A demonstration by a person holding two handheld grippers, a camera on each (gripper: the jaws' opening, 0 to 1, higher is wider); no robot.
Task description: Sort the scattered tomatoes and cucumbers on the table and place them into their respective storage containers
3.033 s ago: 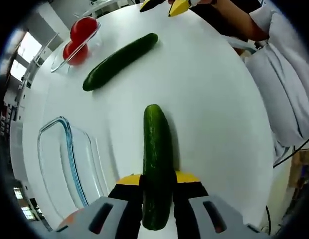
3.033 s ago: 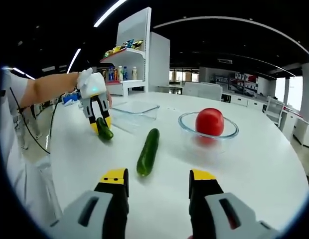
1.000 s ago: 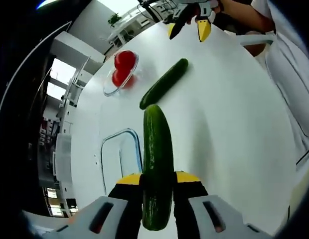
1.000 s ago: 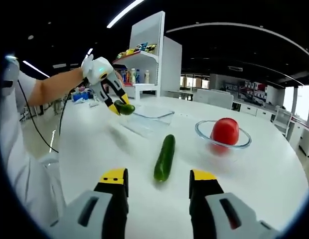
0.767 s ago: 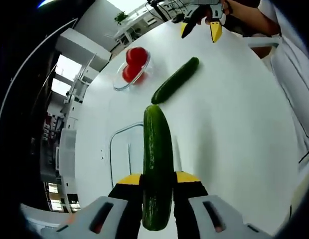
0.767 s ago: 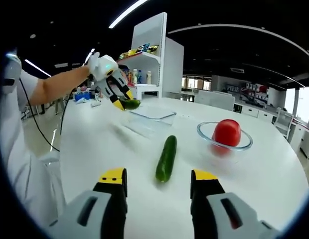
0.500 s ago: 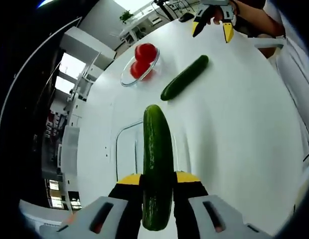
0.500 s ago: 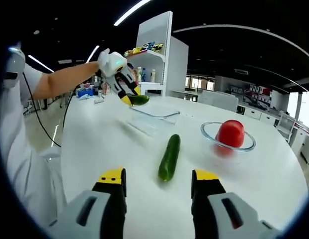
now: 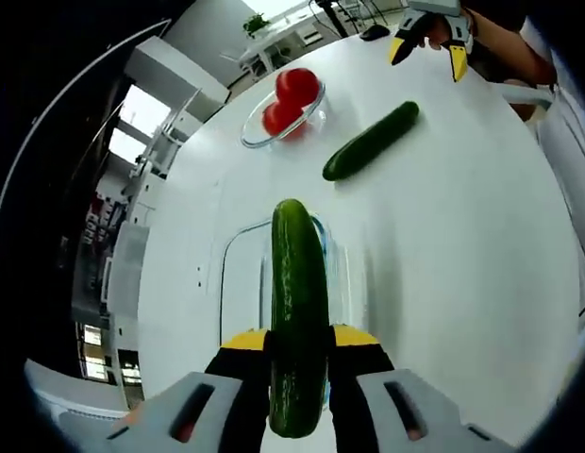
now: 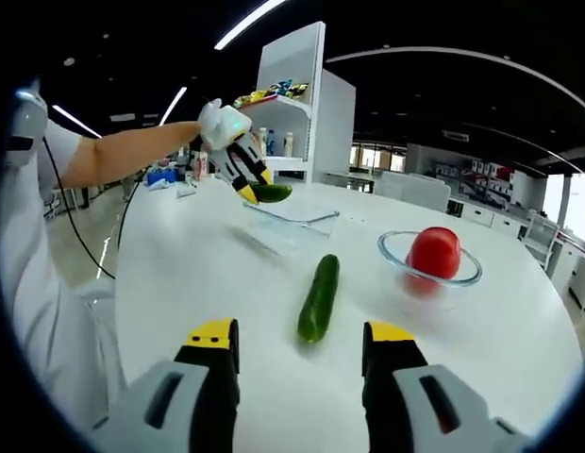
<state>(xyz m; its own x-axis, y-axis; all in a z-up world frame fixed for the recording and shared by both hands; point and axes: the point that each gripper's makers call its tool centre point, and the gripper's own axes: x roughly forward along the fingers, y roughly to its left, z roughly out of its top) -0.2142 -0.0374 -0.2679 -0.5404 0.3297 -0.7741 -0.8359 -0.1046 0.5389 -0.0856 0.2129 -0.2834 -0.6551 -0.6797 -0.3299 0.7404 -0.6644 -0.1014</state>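
So, in the left gripper view, we had our left gripper (image 9: 298, 354) squeezed tight on a cucumber (image 9: 298, 321), with the yellow tips pressing on both sides of it. The cucumber hung in the air above the clear glass dish (image 9: 238, 283), pointing along it. A second cucumber (image 9: 371, 141) lay on the white table (image 9: 462, 264), away from the dish. Two tomatoes (image 9: 289, 99) sat in a round glass bowl (image 9: 258, 142) further off. Our right gripper (image 9: 430, 40) showed at the far edge of the table.

We thought the cucumber could roll out or hit the glass rim if we let go too high or off to one side.

Next, in the right gripper view, our right gripper (image 10: 302, 344) had its tips apart and held nothing. It hung just above the table, close to the second cucumber (image 10: 318, 297). The left gripper (image 10: 245, 179) held its cucumber (image 10: 272, 192) over the dish (image 10: 291, 217). The tomatoes (image 10: 436, 253) were in the bowl (image 10: 467, 276) to one side.

We thought this cucumber could roll away on the smooth table if we bumped it while closing.
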